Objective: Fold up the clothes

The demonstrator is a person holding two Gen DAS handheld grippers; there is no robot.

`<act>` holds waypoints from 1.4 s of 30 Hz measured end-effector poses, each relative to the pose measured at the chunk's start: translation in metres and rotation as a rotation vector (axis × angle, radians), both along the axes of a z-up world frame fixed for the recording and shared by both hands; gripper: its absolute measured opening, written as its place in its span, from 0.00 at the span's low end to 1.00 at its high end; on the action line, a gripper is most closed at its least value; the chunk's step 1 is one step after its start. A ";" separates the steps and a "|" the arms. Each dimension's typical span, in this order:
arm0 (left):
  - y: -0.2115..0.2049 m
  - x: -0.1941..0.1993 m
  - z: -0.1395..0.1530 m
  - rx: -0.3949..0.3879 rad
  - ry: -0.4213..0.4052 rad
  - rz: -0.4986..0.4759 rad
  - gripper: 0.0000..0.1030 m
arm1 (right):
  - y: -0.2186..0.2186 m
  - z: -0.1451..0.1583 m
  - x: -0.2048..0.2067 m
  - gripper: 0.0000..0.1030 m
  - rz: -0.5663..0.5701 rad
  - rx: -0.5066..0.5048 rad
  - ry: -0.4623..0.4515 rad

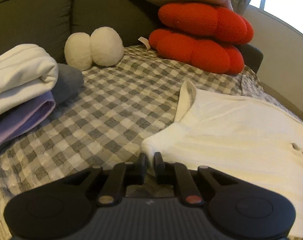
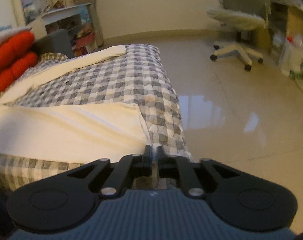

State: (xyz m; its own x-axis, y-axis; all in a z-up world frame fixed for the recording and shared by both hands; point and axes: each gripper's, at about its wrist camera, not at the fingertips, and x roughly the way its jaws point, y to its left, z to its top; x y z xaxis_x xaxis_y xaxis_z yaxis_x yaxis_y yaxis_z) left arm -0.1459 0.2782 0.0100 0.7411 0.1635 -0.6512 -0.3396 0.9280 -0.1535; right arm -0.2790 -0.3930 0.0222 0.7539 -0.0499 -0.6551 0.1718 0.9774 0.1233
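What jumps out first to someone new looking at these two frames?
The stacked red cushions at the back of the checked bedspread, by the white round pillow. Then the cream garment spread on the right, both grippers at its near edge, and folded clothes piled left.

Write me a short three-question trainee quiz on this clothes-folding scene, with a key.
1. Which colour is the top piece of the folded stack at the left of the left wrist view? A white, B red, C black.
2. True or false: the two red cushions are stacked one on the other.
3. Fill in: the cream garment lies spread on a grey-and-white ____ cover.
Key: 1 A; 2 true; 3 checked.
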 end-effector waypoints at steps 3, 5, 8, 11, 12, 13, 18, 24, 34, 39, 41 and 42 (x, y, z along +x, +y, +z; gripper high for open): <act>0.004 -0.004 0.004 -0.021 0.019 0.013 0.41 | -0.003 0.009 0.005 0.41 0.008 0.006 -0.037; 0.005 -0.009 0.008 -0.008 0.025 0.017 0.43 | -0.002 0.014 0.011 0.44 0.027 -0.002 -0.057; 0.006 -0.016 0.015 0.008 0.025 0.049 0.45 | 0.004 0.015 0.025 0.44 0.074 -0.046 -0.056; 0.003 -0.016 0.022 0.035 0.028 0.088 0.50 | 0.007 0.009 0.041 0.44 0.087 -0.061 -0.049; 0.001 -0.014 0.024 0.049 0.029 0.101 0.50 | 0.007 0.007 0.047 0.43 0.088 -0.060 -0.049; -0.002 -0.012 0.025 0.072 0.029 0.109 0.50 | 0.007 0.005 0.052 0.37 0.091 -0.059 -0.050; -0.013 -0.003 0.020 0.162 0.046 0.101 0.50 | 0.019 -0.001 0.064 0.09 0.125 -0.121 -0.033; -0.015 -0.005 0.006 0.206 0.072 0.077 0.54 | 0.015 0.005 0.062 0.00 0.057 -0.174 -0.062; -0.005 -0.016 0.026 0.214 0.054 0.085 0.60 | 0.018 0.009 0.061 0.00 0.002 -0.232 -0.093; -0.008 -0.012 0.028 0.236 0.052 0.059 0.61 | 0.027 0.016 0.066 0.09 0.030 -0.167 -0.111; -0.017 -0.005 0.030 0.246 0.032 0.024 0.61 | 0.035 0.018 0.069 0.10 0.058 -0.158 -0.110; -0.021 -0.001 0.031 0.247 0.024 0.005 0.62 | 0.040 0.019 0.071 0.10 0.076 -0.158 -0.107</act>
State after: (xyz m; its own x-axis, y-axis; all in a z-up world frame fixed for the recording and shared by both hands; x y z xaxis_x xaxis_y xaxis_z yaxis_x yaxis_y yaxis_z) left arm -0.1466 0.2570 0.0409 0.7245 0.3236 -0.6086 -0.3453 0.9346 0.0860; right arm -0.2076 -0.3525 0.0408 0.8244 -0.0861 -0.5595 0.0912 0.9957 -0.0188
